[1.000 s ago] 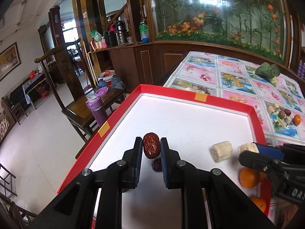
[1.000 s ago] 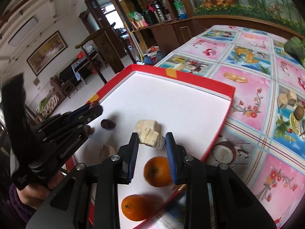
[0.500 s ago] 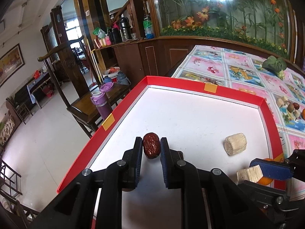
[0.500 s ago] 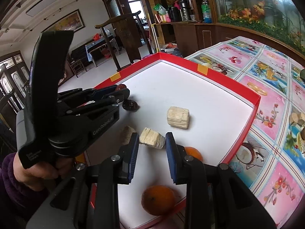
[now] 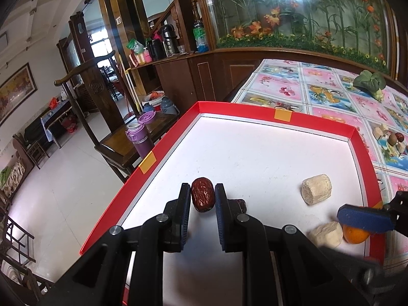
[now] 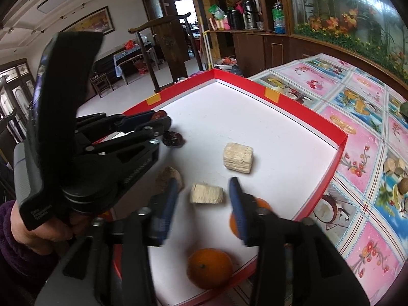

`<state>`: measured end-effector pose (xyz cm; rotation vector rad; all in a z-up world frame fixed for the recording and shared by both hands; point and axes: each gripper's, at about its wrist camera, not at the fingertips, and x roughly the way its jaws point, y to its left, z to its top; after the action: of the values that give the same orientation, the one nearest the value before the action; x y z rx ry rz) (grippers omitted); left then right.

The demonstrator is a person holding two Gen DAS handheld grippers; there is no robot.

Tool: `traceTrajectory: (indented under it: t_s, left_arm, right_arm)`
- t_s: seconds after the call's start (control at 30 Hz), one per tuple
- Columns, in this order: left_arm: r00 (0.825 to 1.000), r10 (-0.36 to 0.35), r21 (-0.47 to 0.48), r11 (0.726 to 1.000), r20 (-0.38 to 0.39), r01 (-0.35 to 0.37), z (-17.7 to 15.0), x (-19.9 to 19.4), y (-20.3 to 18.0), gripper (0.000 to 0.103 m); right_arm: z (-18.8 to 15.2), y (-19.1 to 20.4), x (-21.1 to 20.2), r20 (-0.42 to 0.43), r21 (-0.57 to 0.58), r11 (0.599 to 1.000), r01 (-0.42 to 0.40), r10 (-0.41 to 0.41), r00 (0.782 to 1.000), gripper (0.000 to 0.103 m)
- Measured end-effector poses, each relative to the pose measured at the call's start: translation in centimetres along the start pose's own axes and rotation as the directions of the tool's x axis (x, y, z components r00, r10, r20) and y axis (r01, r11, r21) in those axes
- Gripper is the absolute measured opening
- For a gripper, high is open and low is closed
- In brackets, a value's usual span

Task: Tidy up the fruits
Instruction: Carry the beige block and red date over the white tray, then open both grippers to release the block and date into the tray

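My left gripper [image 5: 203, 199] pinches a red date [image 5: 202, 197] above the red tray [image 5: 280, 113]; my right gripper [image 6: 202, 196] is spread around a pale chunk [image 6: 207, 193] — apparently released. Oranges [image 6: 209, 267], another date [image 6: 173, 139] — sorting looks unfinished.
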<state>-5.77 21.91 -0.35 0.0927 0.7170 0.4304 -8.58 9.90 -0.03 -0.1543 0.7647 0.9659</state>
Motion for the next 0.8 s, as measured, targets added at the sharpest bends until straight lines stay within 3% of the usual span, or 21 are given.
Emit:
traceTrajectory:
  t_s: [0.17,0.5,0.73,0.8]
  left_arm:
    - [1.000,0.006,-0.002,1.000,-0.002,-0.006,0.0,0.0,0.1,0.025]
    - [1.000,0.015,-0.014,1.000,0.024,-0.015,0.7,-1.4,0.2,0.043]
    - [0.999,0.020,-0.001,1.000,0.045,-0.020,1.3,-2.5,-0.3,0.050]
    - [0.999,0.019,0.006,1.000,0.045,-0.020,1.4,-2.7,-0.5,0.057]
  right_arm:
    - [-0.1,-0.1,-0.6,0.025,0.004,1.000,0.016,-0.016,1.000,0.056]
    - [0.8,-3.6,-2.7,0.100,0.139,0.990,0.025,-0.039,0.994,0.056]
    - [1.0,-5.1,-4.0,0.131,0.190,0.981,0.034,-0.060,0.990,0.056]
    - [0.9,-5.7,-4.7,0.145,0.205,0.978,0.037,-0.067,0.987,0.056]
